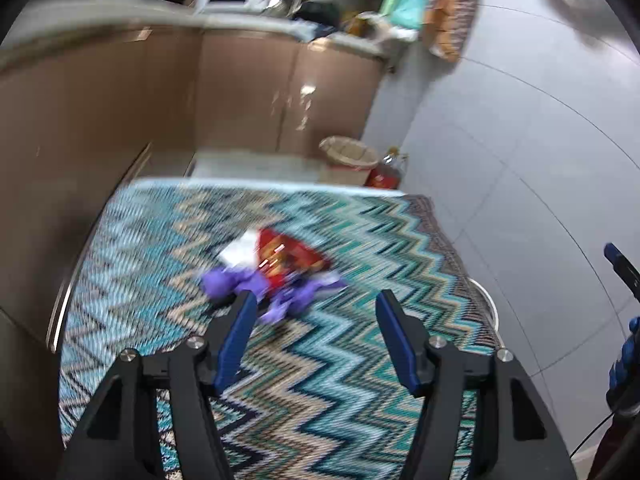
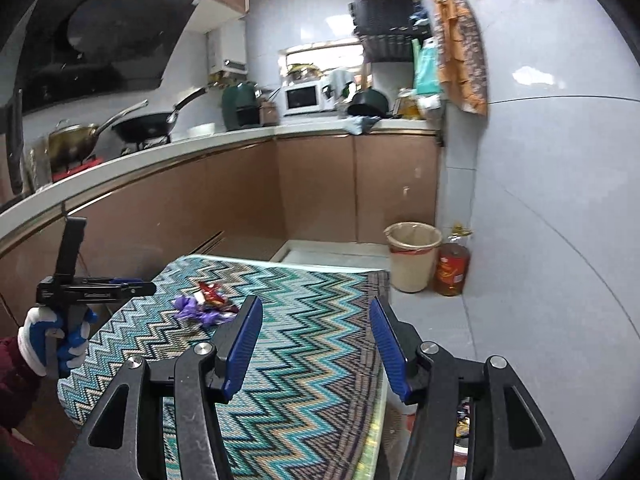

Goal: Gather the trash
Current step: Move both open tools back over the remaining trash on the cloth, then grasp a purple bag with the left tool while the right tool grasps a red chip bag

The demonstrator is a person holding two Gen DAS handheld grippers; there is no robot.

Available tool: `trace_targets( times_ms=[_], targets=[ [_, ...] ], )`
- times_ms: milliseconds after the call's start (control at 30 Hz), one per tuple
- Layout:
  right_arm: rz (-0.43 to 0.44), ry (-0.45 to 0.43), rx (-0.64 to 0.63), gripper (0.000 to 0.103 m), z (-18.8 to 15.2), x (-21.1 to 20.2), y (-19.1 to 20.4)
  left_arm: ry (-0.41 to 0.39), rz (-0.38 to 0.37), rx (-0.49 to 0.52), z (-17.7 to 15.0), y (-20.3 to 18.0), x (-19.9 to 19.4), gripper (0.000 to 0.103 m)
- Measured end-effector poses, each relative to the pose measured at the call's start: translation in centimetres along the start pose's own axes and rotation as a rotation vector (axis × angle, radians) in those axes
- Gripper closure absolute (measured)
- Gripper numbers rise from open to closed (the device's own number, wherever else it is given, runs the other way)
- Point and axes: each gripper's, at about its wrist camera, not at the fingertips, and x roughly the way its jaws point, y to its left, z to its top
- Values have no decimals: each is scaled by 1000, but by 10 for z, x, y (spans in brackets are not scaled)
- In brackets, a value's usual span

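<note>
The left gripper (image 1: 316,300), jaws apart and empty, hung just short of the crumpled purple, red and white wrappers (image 1: 276,268) on the zigzag-patterned teal cloth surface (image 1: 360,360). It should probably straddle the pile low and close slowly. Right of it, the right gripper (image 2: 316,308) also stood apart, empty. The beige lined waste bin (image 2: 412,256) waited far right.

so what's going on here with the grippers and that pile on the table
A person holds a gripper in each hand over a table with a zigzag cloth. A small pile of trash, purple wrappers and a red packet, lies on the cloth, untouched. The left gripper and the right gripper are both open and empty. A lined bin stands on the floor beyond the table.
</note>
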Motion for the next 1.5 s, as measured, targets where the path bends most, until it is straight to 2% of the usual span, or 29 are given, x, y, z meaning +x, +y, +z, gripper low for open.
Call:
trace_targets(
  times_ms=[200, 500, 600, 700, 800, 867, 933, 1133, 1433, 1467, 1500],
  targets=[
    [85, 74, -33, 50, 1, 56, 30, 121, -16, -153, -19, 46, 48, 42],
    [193, 182, -61, 50, -5, 134, 64, 134, -34, -371, -1, 90, 100, 42],
    [231, 215, -63, 50, -6, 162, 73, 156, -19, -452, 1, 104, 122, 42],
    [259, 246, -78, 50, -8, 188, 84, 157, -6, -493, 1, 113, 133, 42],
    [291, 276, -89, 50, -11, 211, 95, 139, 10, -486, 3, 115, 136, 44],
    [310, 296, -97, 50, -14, 227, 103, 134, 23, -478, 6, 117, 140, 55],
    [333, 314, -104, 50, -17, 243, 111, 131, 27, -483, 7, 121, 144, 60],
    [386, 358, -99, 50, -24, 278, 127, 106, 9, -476, 3, 130, 137, 62],
    [424, 399, -84, 50, -27, 313, 138, 68, -5, -468, -12, 138, 107, 63],
    [426, 409, -83, 53, -29, 316, 139, 66, -4, -465, -12, 137, 105, 63],
    [428, 420, -83, 61, -31, 319, 140, 63, -1, -460, -13, 137, 103, 63]
  ],
)
